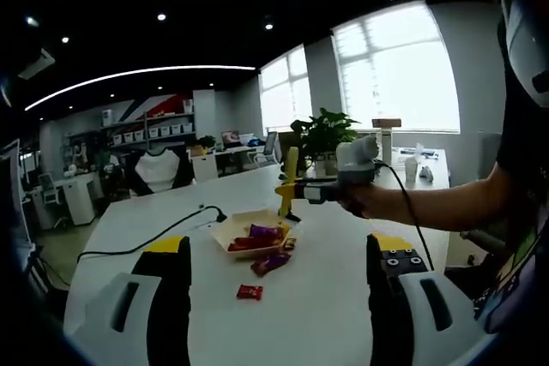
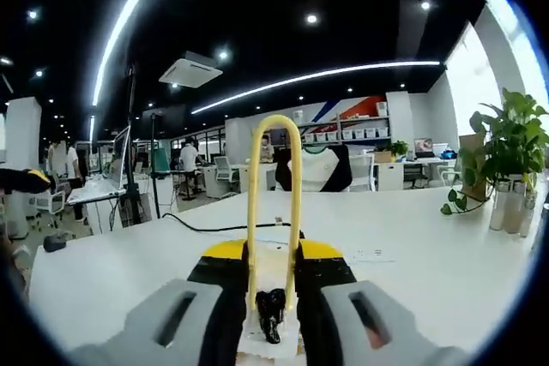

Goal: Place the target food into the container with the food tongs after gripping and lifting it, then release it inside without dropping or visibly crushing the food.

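1. On a white bench (image 1: 326,297), a shallow cream tray (image 1: 244,227) holds purple-wrapped sweets (image 1: 264,233). More lie just outside its rim — one purple sweet (image 1: 271,262) and, nearer the camera, a red-wrapped sweet (image 1: 250,292).
2. The right gripper (image 1: 300,190) hovers above the tray's far side. Its fingers are closed on yellow food tongs (image 2: 273,203), clamped near the tips.
3. The tongs' long axis runs straight out from the fingers, looped end away.
4. The left gripper (image 1: 274,297) has its fingers wide apart, holding nothing.
5. Best approach, likely: lower the tongs slowly, straddle one sweet, squeeze gently.
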Demonstrator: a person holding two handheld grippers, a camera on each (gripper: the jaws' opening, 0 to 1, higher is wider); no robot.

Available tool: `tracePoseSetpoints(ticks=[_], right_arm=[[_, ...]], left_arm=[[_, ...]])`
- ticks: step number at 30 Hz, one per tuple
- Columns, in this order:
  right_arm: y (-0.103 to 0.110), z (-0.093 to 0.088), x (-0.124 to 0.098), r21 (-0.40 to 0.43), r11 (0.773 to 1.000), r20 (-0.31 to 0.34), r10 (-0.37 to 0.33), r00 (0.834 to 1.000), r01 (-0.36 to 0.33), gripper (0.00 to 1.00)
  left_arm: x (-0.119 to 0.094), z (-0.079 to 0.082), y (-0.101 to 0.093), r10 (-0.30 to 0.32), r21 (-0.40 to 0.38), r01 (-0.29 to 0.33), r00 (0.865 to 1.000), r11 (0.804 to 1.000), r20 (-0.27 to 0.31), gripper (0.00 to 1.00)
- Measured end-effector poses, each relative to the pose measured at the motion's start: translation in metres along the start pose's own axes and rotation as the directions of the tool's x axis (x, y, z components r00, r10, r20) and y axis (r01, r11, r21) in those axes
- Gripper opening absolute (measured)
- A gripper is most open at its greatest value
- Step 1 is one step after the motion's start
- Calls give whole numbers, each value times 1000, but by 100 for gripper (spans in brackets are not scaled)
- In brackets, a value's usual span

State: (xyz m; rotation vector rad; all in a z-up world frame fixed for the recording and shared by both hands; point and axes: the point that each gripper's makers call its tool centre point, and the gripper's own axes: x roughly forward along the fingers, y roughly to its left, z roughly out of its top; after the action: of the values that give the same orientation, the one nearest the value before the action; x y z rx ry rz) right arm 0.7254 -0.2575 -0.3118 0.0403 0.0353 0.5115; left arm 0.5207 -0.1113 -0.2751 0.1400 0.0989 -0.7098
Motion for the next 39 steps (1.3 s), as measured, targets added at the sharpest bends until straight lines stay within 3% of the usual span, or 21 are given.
tracePoseSetpoints(ticks=[5, 7, 9, 18, 23, 25, 34, 39], right_arm=[[-14, 2, 21, -16, 1000, -18, -10, 1000, 10, 16], [-22, 2, 31, -86, 995, -46, -43, 998, 39, 16], [-20, 4, 42, -43, 999, -36, -19, 999, 17, 16], [-32, -14, 75, -72, 997, -113, -12, 994, 4, 16], [-37, -20, 78, -89, 996, -109, -23, 994, 13, 18], [-38, -17, 77, -31, 999, -89, -15, 996, 12, 19], [-37, -8, 58, -91, 996, -65, -12, 998, 6, 21], [-36, -12, 46, -84, 997, -72, -8, 997, 2, 21]], left_arm=[[-1, 0, 2, 6, 0, -6, 1000, 1000, -1, 89], [0, 0, 3, 7, -1, -7, 1000, 1000, 0, 89], [1, -1, 3, 6, -1, -6, 1000, 1000, -3, 89], [1, -2, 7, 12, -5, -12, 1000, 1000, -5, 89], [1, -3, 10, 20, -7, -20, 1000, 1000, -10, 89], [1, -3, 11, 22, -5, -22, 1000, 1000, -11, 89], [4, -5, 10, 15, -11, -15, 1000, 1000, -11, 89], [5, -5, 7, 9, -11, -9, 1000, 1000, -7, 89]])
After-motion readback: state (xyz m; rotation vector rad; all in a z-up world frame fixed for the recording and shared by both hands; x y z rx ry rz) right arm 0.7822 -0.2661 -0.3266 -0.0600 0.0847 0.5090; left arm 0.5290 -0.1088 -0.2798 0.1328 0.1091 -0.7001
